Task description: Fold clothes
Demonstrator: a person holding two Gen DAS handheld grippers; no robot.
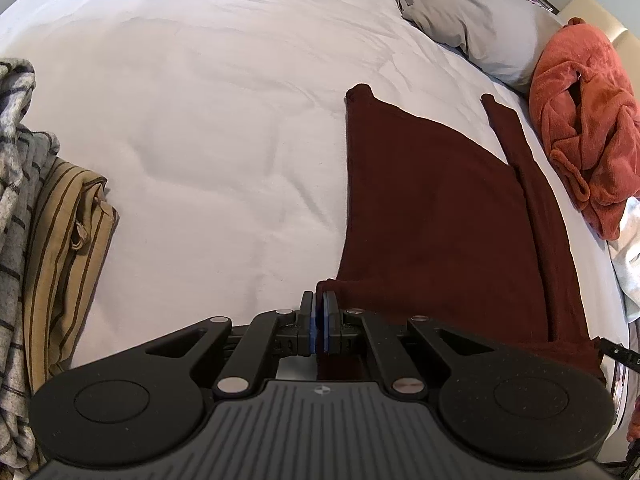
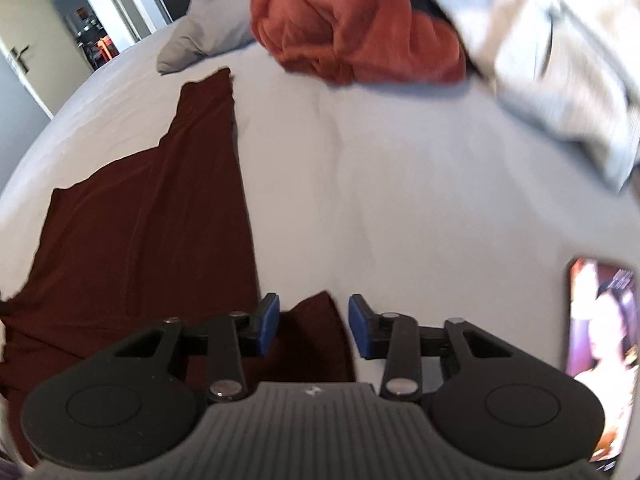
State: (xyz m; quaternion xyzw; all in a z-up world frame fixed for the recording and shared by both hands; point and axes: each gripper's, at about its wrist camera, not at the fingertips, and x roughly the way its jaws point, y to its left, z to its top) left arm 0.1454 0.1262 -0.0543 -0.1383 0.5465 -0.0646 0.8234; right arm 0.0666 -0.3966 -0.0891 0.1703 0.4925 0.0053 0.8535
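Dark red garment (image 1: pixel 432 208) spread flat on white bedsheet (image 1: pixel 200 120), between grey pillow (image 1: pixel 464 12) and near edge of bed. Left gripper (image 1: pixel 319 320) pressed together, pinching near corner of garment. Right gripper (image 2: pixel 314 322) spread apart over another corner, blue pads (image 2: pixel 268 322) clear of cloth. Orange robe (image 2: pixel 360 20) heaped beyond. Striped clothes (image 1: pixel 48 240) stacked at left

We note both grippers, left gripper (image 1: pixel 319 320) and right gripper (image 2: pixel 313 326): black linkages, silver rivets, blue pads, ribbed grey housing.
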